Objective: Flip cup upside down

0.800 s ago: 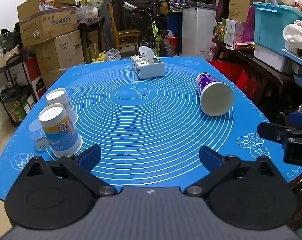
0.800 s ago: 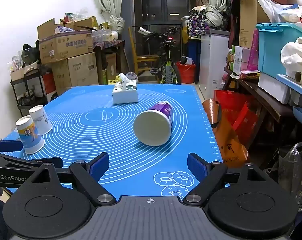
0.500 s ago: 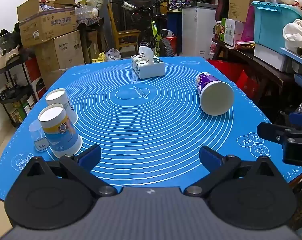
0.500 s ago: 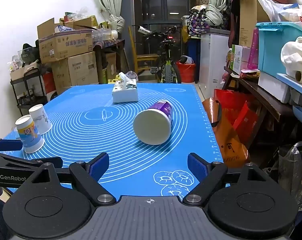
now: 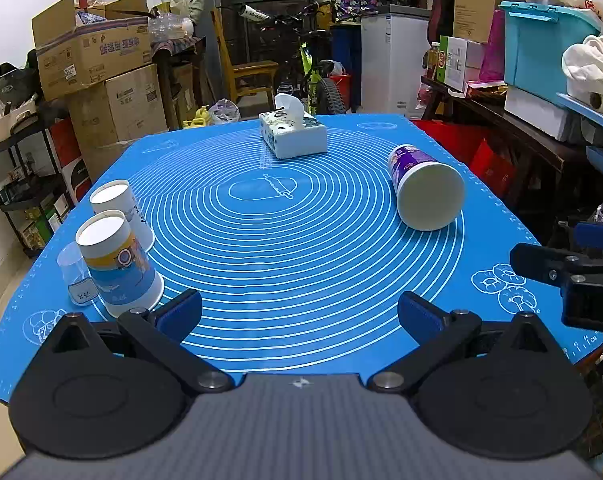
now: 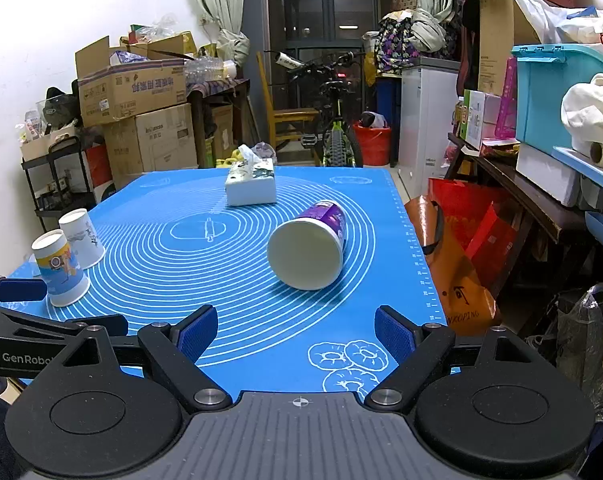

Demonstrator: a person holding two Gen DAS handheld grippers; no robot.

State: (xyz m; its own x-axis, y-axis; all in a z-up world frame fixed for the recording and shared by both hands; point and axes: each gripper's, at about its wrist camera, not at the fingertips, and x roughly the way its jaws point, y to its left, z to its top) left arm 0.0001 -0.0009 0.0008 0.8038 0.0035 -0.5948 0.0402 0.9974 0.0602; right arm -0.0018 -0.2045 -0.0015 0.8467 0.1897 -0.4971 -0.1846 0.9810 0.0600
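you're at the approach step: both the left gripper [image 5: 299, 314] and right gripper [image 6: 296, 330] have jaws apart and empty, so reach the right one to the purple paper cup [image 6: 307, 246] lying on its side on the blue mat [image 6: 261, 320].

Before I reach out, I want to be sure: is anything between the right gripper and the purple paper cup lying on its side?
Nothing visible. Only bare blue silicone mat lies between the open right gripper and the purple paper cup.

Left tongs [image 5: 299, 314] spread wide, holding nothing; right tongs [image 6: 295, 334] likewise.
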